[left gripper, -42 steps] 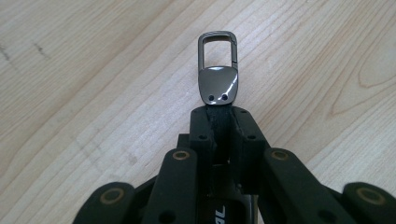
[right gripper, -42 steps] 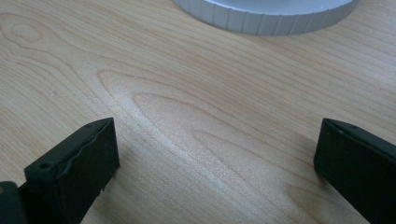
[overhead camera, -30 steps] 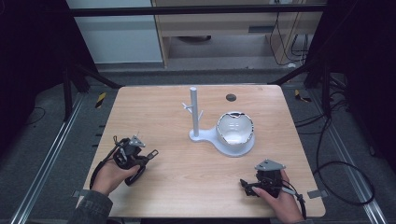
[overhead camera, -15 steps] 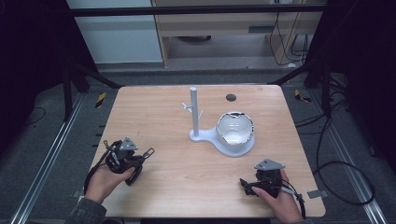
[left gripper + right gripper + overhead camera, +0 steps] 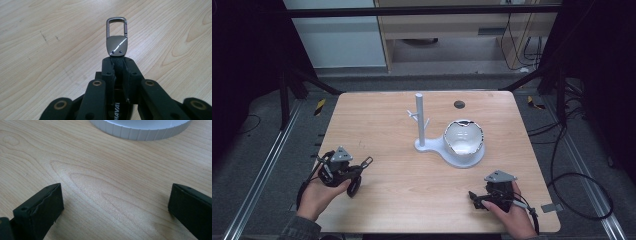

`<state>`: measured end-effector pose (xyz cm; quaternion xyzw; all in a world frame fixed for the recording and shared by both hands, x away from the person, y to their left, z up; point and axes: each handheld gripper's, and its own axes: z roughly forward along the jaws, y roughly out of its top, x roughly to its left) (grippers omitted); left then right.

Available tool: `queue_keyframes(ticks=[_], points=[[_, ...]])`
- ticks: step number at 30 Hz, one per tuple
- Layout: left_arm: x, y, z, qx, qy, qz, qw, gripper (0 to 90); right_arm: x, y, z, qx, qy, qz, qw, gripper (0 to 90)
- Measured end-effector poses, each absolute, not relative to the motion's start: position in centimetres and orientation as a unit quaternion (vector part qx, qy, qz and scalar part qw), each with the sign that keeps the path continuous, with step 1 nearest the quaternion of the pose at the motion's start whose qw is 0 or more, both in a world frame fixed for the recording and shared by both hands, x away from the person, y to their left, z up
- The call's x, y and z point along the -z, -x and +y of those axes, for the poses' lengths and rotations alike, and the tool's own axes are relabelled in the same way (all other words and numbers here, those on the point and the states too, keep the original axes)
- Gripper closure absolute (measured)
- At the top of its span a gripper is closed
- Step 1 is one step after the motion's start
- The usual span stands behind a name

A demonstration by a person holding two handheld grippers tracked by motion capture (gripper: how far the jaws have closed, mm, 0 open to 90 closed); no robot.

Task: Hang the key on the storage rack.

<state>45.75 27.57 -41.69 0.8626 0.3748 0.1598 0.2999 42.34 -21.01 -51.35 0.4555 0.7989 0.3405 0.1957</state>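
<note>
Since the earlier high view, the left tool (image 5: 362,167) has drifted toward the near-left table (image 5: 377,125) edge while the right tool (image 5: 476,198) kept still; the stand (image 5: 419,122) with its dish is untouched, so hanging seems not yet done. Left gripper view: the jaws are clenched on a keyring (image 5: 116,37) strap, clip jutting over the table, with "HAVAI" readable below. Right gripper view: jaws released, empty.

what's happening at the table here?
A person works two handheld grippers over a wooden table. The left gripper is shut on a keychain, its metal clasp sticking out past the jaws. The right gripper is open, holding nothing, near the white hook stand with its bowl.
</note>
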Motion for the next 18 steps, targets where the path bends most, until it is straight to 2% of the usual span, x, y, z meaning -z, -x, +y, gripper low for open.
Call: queue_keyframes(ticks=[18], points=[[39.3,-45.4,26.6,-0.190,-0.828,0.375,0.371,80.3,51.4,-42.3,-21.0,-0.341,-0.457,0.798,0.196,0.3]])
